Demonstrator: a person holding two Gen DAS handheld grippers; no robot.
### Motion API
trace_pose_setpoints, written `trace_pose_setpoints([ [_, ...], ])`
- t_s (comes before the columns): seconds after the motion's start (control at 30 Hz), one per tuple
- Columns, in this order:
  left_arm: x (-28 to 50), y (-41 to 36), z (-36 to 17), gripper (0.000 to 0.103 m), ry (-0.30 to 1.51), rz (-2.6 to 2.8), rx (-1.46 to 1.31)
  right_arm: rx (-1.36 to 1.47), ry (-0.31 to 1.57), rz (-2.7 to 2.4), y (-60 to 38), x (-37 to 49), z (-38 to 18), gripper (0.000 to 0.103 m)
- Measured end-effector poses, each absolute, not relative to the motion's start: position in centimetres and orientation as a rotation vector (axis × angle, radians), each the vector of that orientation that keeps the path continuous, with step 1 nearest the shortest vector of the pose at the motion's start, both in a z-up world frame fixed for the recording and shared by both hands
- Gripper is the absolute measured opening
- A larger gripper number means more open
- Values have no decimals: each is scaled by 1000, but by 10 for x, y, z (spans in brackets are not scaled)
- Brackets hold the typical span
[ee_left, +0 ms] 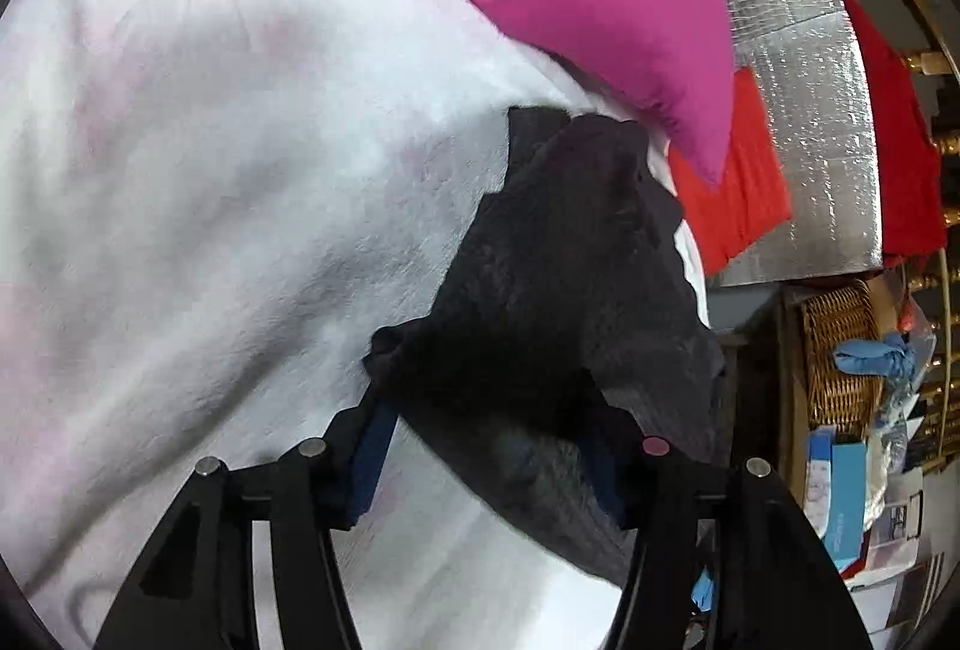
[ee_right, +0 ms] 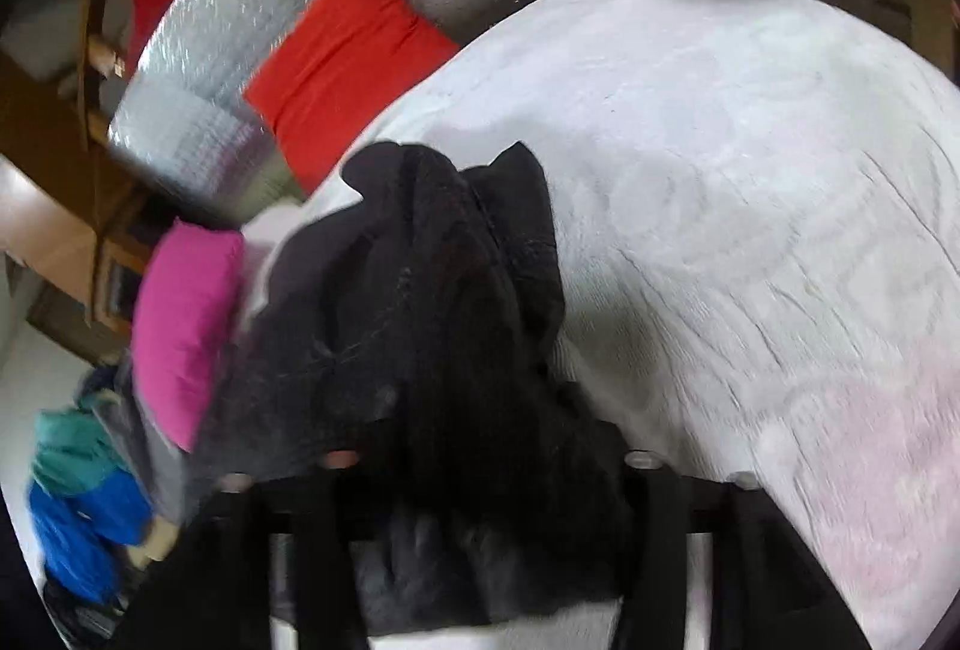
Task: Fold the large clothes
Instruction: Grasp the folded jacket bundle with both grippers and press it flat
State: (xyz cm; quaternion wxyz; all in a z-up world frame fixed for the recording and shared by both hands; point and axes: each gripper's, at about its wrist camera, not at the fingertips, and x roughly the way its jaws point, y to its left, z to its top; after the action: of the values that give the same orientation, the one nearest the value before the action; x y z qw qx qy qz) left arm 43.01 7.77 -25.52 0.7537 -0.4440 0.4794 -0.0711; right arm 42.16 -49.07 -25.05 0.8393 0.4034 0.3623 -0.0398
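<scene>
Dark garment (ee_left: 558, 290) bunched between both my grippers, lying toward the white bed's (ee_left: 210, 170) edge: left gripper (ee_left: 486, 434) half-wide around it, right gripper (ee_right: 480, 476) buried, grip unclear.

right gripper (ee_right: 480, 446) tips: buried under the dark garment (ee_right: 432, 326), so the grip's anyone's guess
left gripper (ee_left: 480, 410) tips: tucked behind the same cloth
blue-green bundle (ee_right: 78, 494): smeared, cut off at the edge
wicker basket (ee_left: 840, 350) clutter: too tiny to read
</scene>
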Motion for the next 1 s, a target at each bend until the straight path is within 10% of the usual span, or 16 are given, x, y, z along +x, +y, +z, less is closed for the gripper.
trace_pose_setpoints([
  [0.27, 411, 108, -212, 87, 941, -135, -926, 960, 657, -7, -498, 350, -236, 79],
  [0.57, 458, 85, -247, 88, 1041, -184, -930, 1120, 727, -8, -481, 396, -277, 80],
  [0.67, 463, 75, -249, 86, 1021, -199, -908, 1141, 739, -76, -486, 412, -288, 58],
  [0.77, 467, 67, -251, 44, 1025, -170, -828, 1126, 737, -92, -485, 424, -285, 44],
  [1.0, 469, 65, -245, 30, 994, -159, -757, 977, 673, -101, -475, 421, -251, 35],
])
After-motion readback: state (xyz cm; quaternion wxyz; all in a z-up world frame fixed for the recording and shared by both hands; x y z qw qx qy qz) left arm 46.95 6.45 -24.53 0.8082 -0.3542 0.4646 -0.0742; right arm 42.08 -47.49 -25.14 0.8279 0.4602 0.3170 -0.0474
